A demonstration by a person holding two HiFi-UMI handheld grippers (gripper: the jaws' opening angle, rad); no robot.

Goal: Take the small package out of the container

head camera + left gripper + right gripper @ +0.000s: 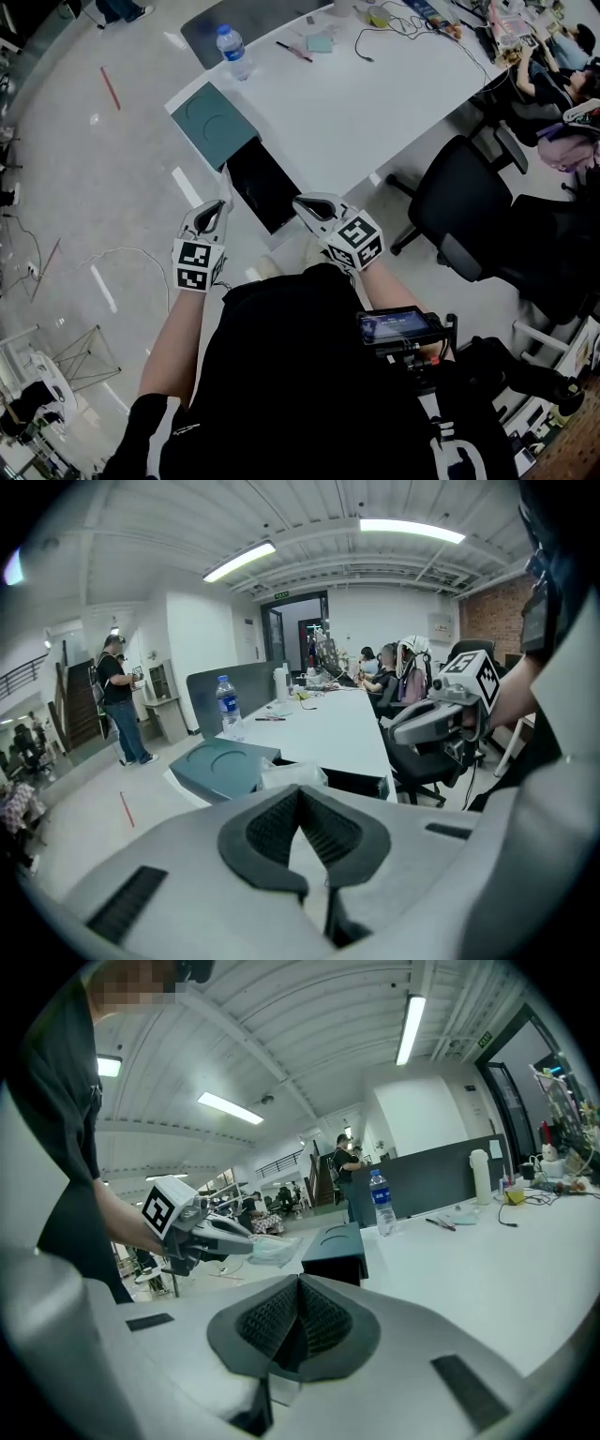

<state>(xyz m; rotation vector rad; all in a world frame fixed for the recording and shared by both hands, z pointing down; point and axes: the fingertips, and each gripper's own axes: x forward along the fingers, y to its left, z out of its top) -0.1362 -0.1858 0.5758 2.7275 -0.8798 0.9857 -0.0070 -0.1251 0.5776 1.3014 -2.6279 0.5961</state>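
The container (265,193) is an open black box at the near edge of the white table (375,103), with its teal lid (214,122) beside it. My left gripper (225,180) hovers at the box's near left corner, shut on a small clear-wrapped package (274,1250). From the left gripper view the package (293,774) pokes out just past the closed pads (300,794), above the container (361,782). My right gripper (302,202) hangs at the box's near right side. Its pads (298,1283) meet with nothing between them.
A water bottle (233,52), a pen (293,51) and cables lie farther back on the table. A black office chair (459,202) stands to the right of the table. People sit at the far end (553,66), and one person stands on the floor (117,700).
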